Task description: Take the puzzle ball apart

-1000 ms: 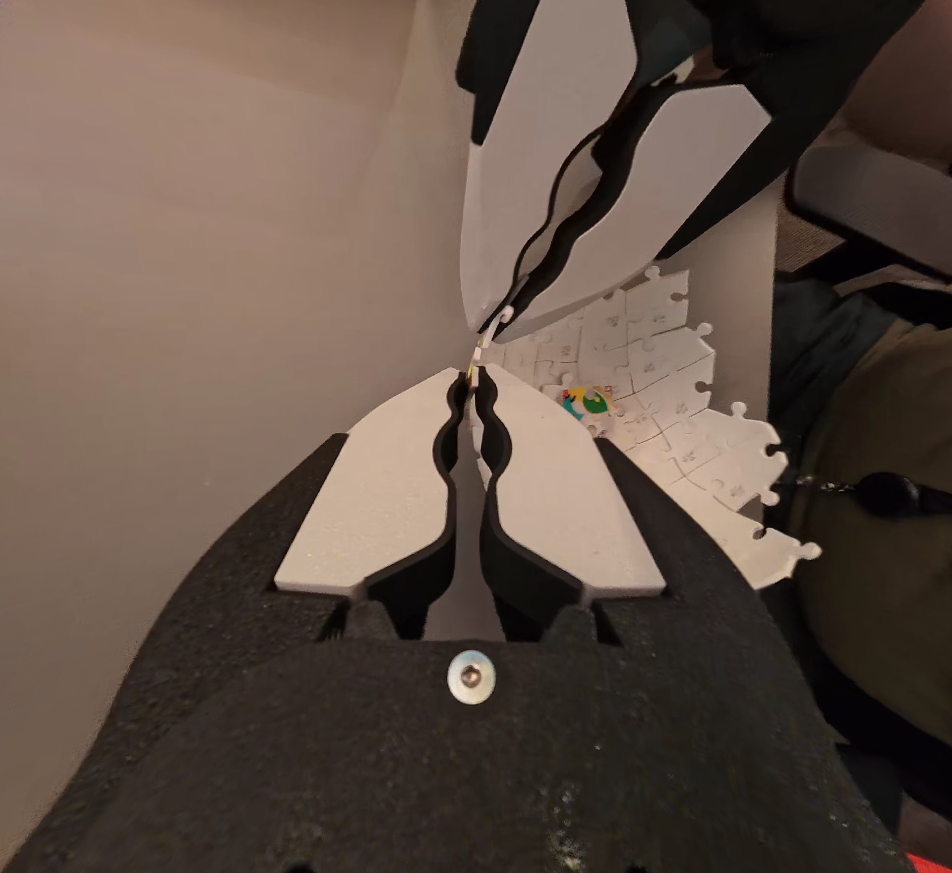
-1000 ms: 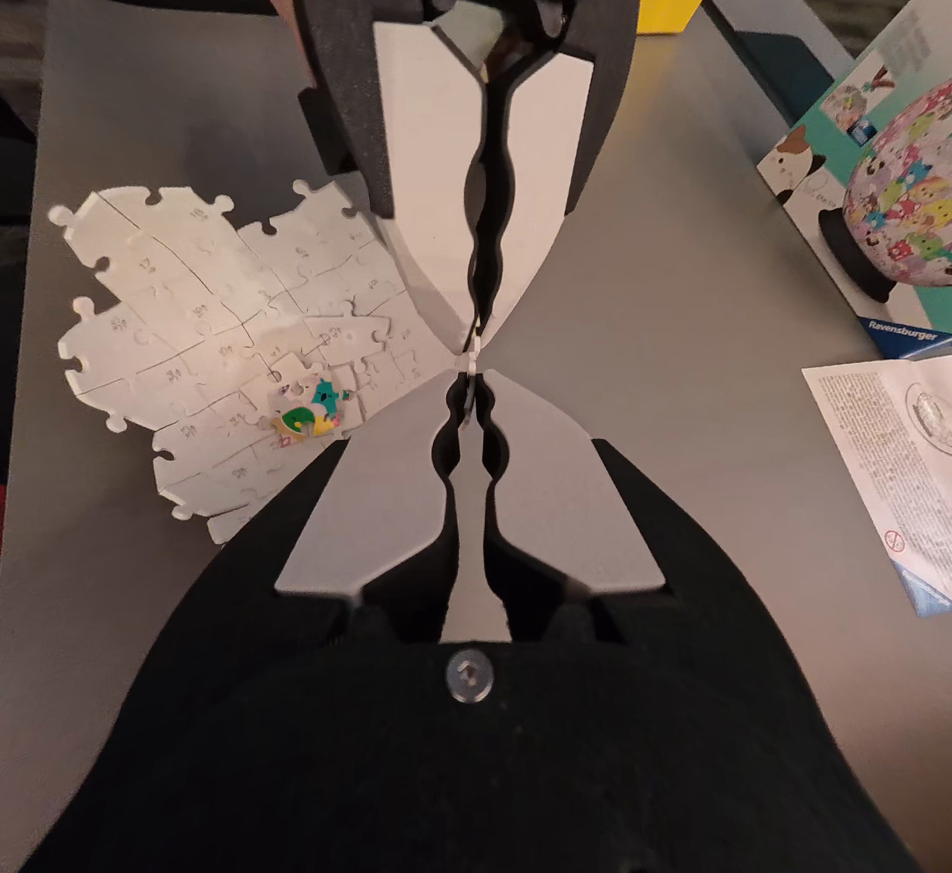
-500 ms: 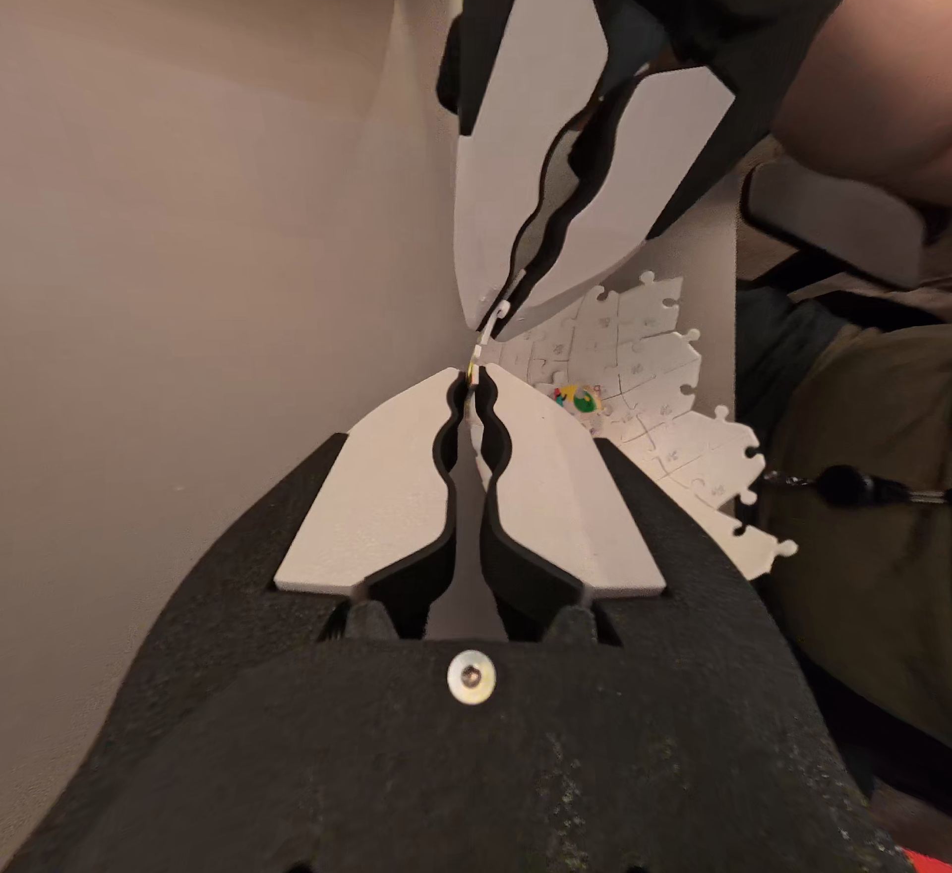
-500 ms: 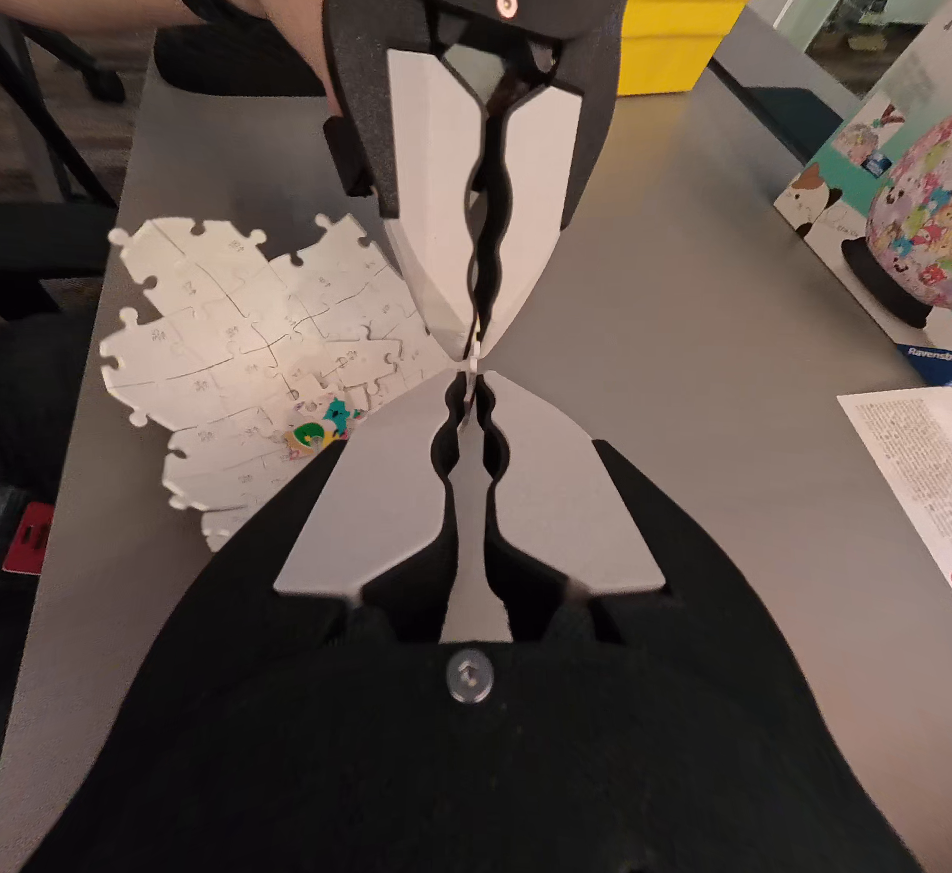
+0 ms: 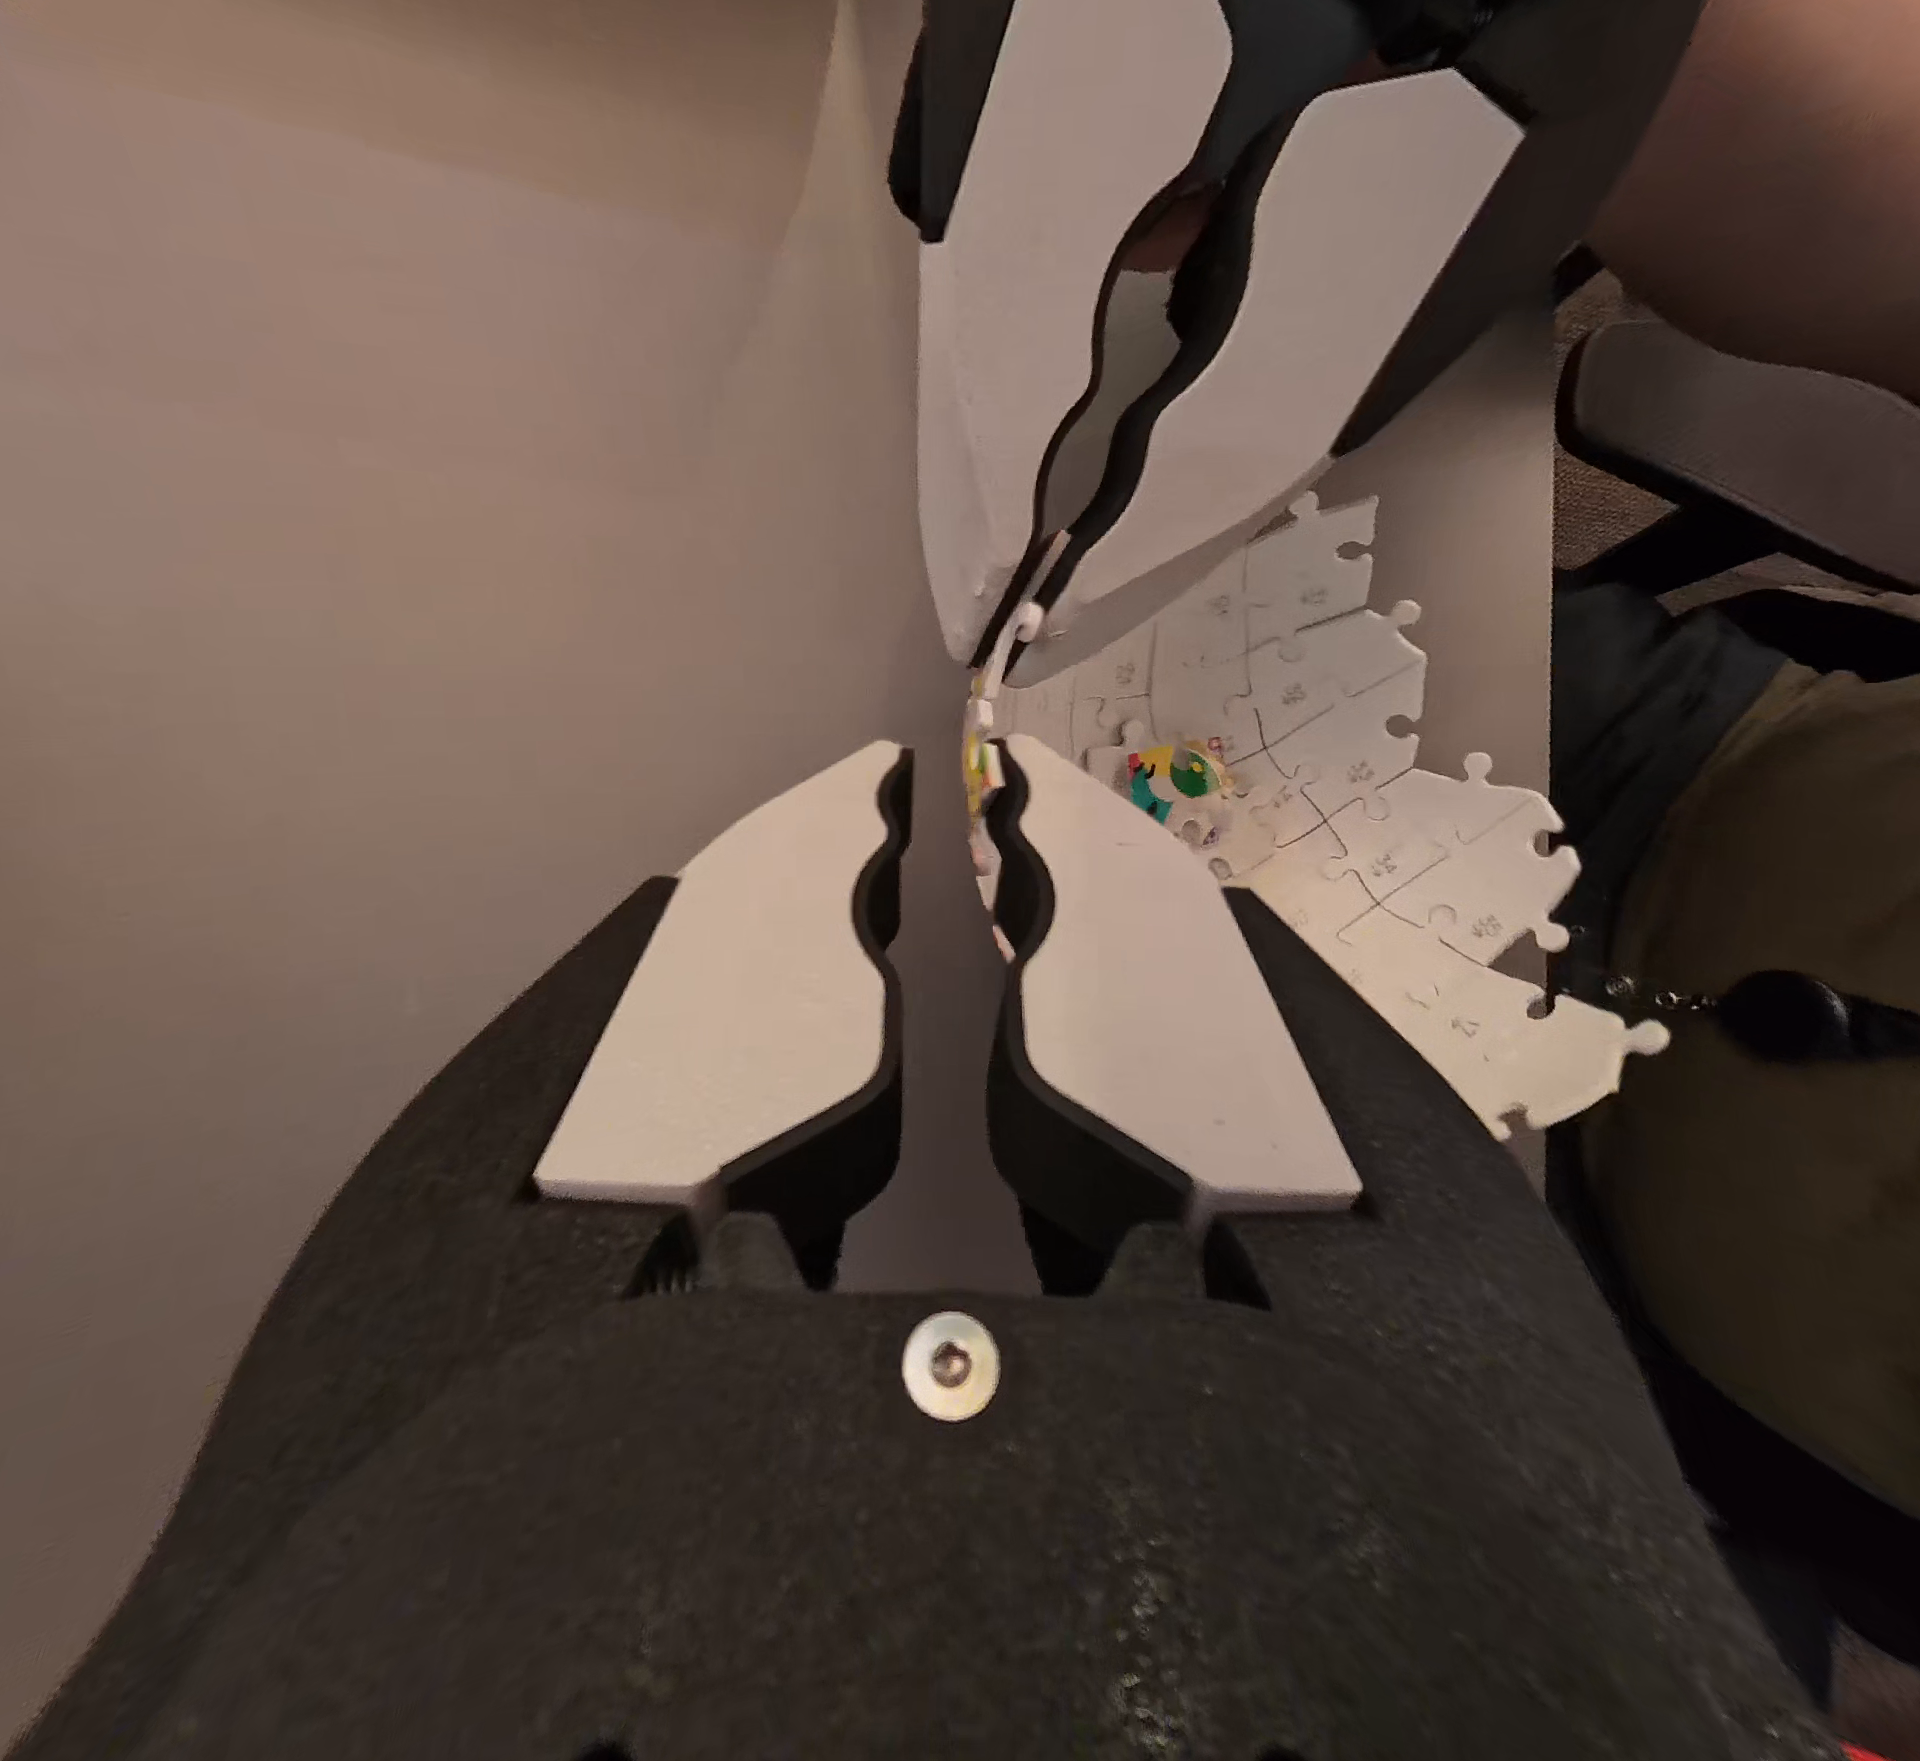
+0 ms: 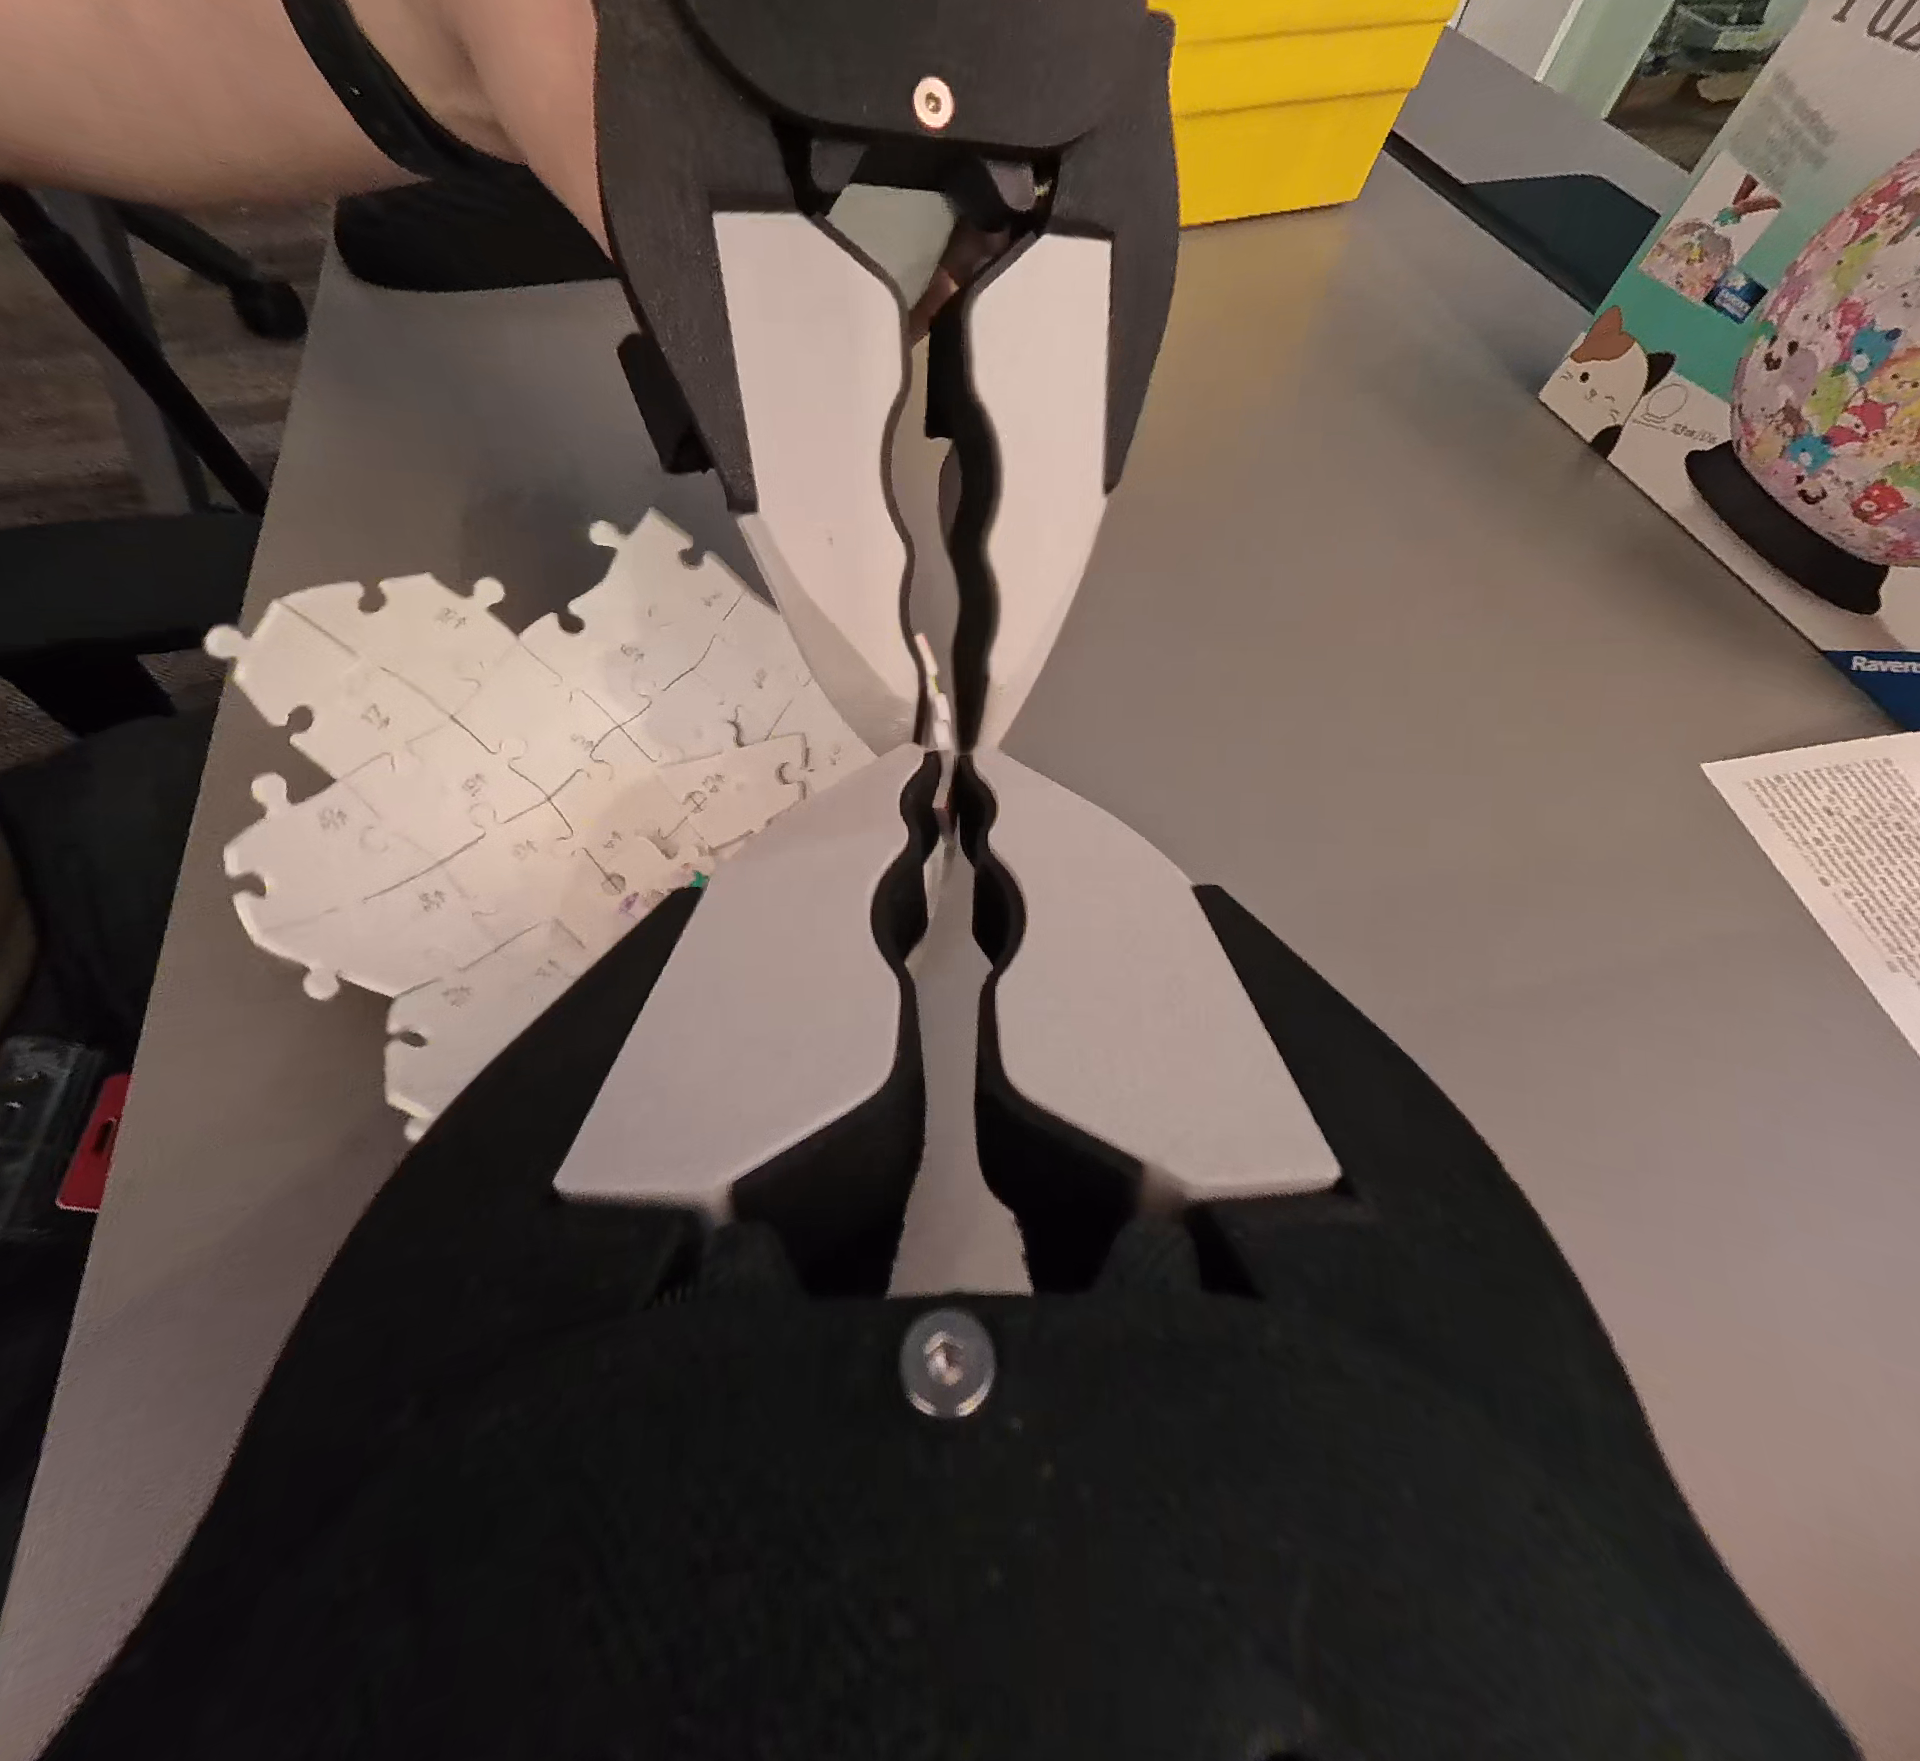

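Note:
My left gripper (image 5: 957, 755) and right gripper (image 6: 940, 769) meet tip to tip above the grey table (image 6: 1403, 672). A small puzzle piece (image 5: 978, 764), seen edge-on with a yellow printed face, stands between the left gripper's fingers. It leans on the right finger (image 5: 1023, 776), with a gap to the left finger, so this gripper is open. My right gripper is shut on the white end of the same small piece (image 6: 940, 802); it also shows in the left wrist view (image 5: 1000, 657). A large white section of the puzzle ball (image 6: 447, 776), printed side down, lies on the table and also shows in the left wrist view (image 5: 1382, 807).
A loose coloured piece (image 5: 1174, 776) lies on the white section. A yellow bin (image 6: 1299, 49) stands at the back. The puzzle box (image 6: 1787, 361) and a printed leaflet (image 6: 1839, 870) are at the right. A person's arm (image 6: 208, 49) is at the upper left, and a chair (image 5: 1725, 464) beyond the table edge. The tips of both grippers are at nearly the same place.
My left gripper's jaws have opened off the small piece they were pinching. My right gripper stays shut on it. Both grippers stay tip to tip.

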A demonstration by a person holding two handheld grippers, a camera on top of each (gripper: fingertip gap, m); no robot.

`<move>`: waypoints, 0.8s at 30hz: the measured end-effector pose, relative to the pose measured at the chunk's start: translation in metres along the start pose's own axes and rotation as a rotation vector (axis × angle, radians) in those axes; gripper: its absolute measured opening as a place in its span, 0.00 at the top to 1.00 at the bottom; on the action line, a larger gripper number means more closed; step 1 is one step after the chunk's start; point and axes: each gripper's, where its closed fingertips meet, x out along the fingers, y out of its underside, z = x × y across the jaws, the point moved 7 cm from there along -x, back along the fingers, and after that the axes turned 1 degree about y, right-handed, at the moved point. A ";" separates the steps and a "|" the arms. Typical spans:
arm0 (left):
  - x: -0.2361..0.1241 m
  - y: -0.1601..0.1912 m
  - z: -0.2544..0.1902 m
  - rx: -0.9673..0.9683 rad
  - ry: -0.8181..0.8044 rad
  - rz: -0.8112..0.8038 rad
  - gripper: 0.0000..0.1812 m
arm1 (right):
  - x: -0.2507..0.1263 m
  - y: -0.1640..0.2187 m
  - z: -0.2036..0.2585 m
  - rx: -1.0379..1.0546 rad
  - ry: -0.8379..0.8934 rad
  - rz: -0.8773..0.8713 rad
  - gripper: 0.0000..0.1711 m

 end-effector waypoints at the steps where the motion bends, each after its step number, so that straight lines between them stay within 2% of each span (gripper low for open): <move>1: 0.002 0.000 -0.001 0.008 -0.001 -0.006 0.95 | 0.000 0.001 0.000 0.006 0.001 0.002 0.98; 7: 0.005 -0.001 -0.003 0.020 -0.029 -0.041 0.99 | -0.001 0.002 -0.002 0.026 0.003 0.000 0.98; 24: 0.007 -0.001 -0.002 -0.099 0.011 -0.030 0.97 | -0.003 0.004 0.006 -0.113 0.056 0.002 0.98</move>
